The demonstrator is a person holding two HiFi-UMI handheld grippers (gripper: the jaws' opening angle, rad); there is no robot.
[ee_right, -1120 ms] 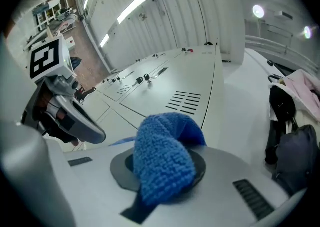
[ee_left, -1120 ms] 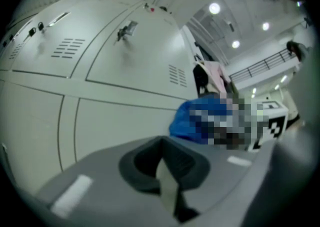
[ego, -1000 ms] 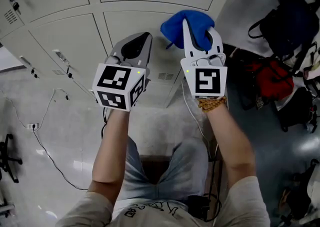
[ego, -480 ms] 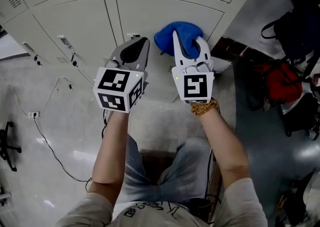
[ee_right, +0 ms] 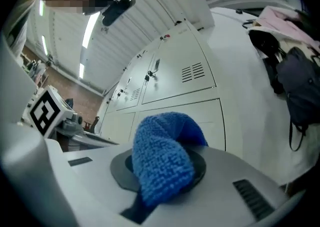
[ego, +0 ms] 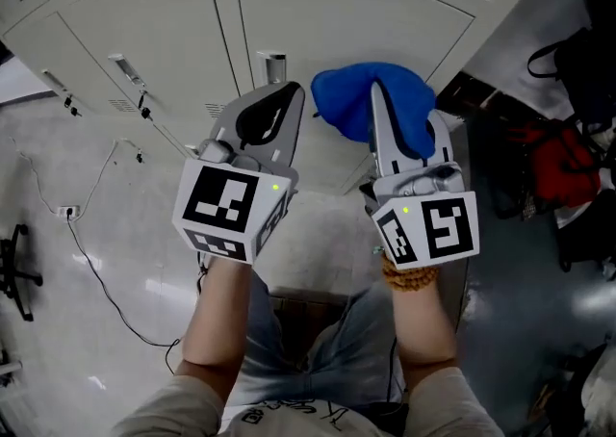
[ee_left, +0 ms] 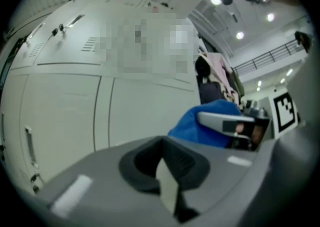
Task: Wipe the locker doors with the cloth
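Item one: your right hand-held gripper (ego: 404,132), pinching the blue cloth (ego: 371,103). The jaws clamp a fold low down, so a thick bunch stands out past the tips and gives you a soft pad to press with rather than bare plastic. Location of cloth: at the lower locker door (ego: 337,31), just right of its latch (ego: 274,67) in the head view. Whether the pad bears on the panel or hangs just off it cannot be told. Item two: your left hand-held gripper (ego: 262,122), jaws pressed together on nothing, held just beside the right one, likely parked there so that it is out of the wiping path. Judged status: wiping in hand on this door, with the neighbouring door (ego: 125,50) presumably next.
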